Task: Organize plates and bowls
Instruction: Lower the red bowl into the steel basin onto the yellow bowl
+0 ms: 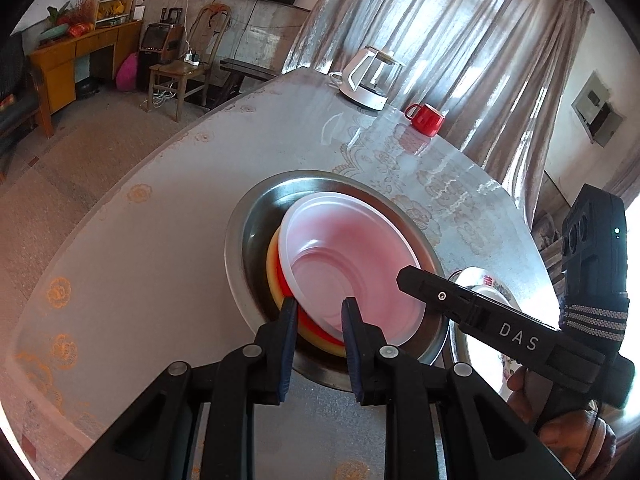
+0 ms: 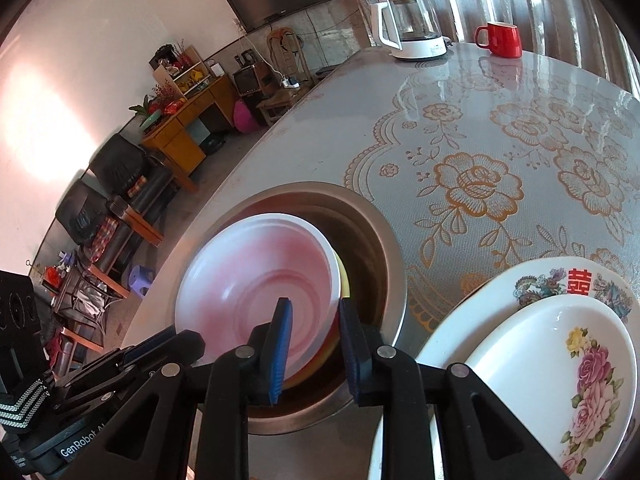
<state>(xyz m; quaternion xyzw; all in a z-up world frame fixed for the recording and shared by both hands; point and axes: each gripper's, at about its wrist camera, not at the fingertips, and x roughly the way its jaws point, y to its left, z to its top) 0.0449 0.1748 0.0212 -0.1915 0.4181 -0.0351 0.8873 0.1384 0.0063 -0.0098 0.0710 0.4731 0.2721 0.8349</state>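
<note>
A steel basin on the table holds a stack of bowls: a translucent white bowl on top, red and yellow bowls beneath, tilted. My left gripper is partly open, its fingers astride the near rims of the stack. My right gripper is partly open, its fingers astride the stack's rim on the other side; its body shows in the left wrist view. Two flowered white plates are stacked to the right of the basin.
A glass kettle on a white base and a red mug stand at the table's far end by the curtain. The table edge runs along the left, with floor and furniture beyond.
</note>
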